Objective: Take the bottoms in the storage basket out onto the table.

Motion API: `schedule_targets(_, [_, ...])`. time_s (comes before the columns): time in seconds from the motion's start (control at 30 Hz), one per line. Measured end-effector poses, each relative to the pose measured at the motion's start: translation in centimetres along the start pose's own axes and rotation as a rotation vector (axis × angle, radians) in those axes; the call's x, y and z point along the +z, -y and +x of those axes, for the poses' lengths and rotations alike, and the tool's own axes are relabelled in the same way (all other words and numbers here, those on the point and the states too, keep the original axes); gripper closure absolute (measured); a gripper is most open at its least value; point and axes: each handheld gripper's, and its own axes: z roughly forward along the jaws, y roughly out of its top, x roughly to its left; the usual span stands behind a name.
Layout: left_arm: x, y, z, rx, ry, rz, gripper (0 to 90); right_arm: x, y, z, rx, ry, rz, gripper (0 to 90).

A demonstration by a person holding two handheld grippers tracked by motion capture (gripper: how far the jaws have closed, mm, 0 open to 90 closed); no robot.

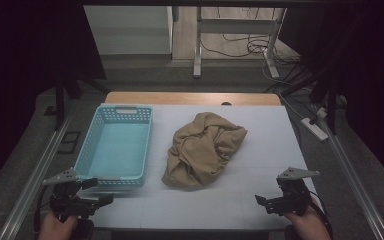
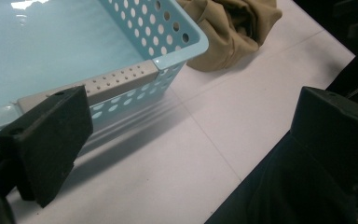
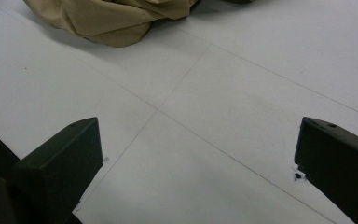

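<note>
A crumpled tan cloth (image 1: pixel 203 150) lies mid-bench beside a light blue perforated basket (image 1: pixel 115 145), both sets of tongs held wide apart and empty.

The cloth is a loose heap of soft folds, just right of the basket without touching it, on the white bench (image 1: pixel 260 165). The left tongs (image 1: pixel 91 192) hover at the basket's near corner; the right tongs (image 1: pixel 266 202) hover over bare bench. In both gripper views the cloth's far part is cut off by the top edge. The room beyond is dim.
</note>
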Motion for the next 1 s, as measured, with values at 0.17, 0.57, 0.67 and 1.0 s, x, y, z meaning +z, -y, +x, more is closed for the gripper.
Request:
schedule_targets(0.17, [-0.3,0.2,-0.1,0.009,-0.017,0.003,0.0,0.0,0.0,0.0,-0.002,0.001,0.001,0.9])
schedule_targets(0.57, [-0.8,0.6,-0.2,0.026,-0.072,0.021,0.0,0.0,0.0,0.0,-0.002,0.001,-0.003,0.9])
schedule_targets(0.67, [-1.2,0.9,-0.1,0.024,-0.092,0.026,0.0,0.0,0.0,0.1,-0.007,0.004,-0.002,1.0])
schedule_targets(1.0, [-1.3,1.0,0.1,0.011,-0.099,0.033,0.0,0.0,0.0,0.1,-0.011,0.004,0.004,0.9])
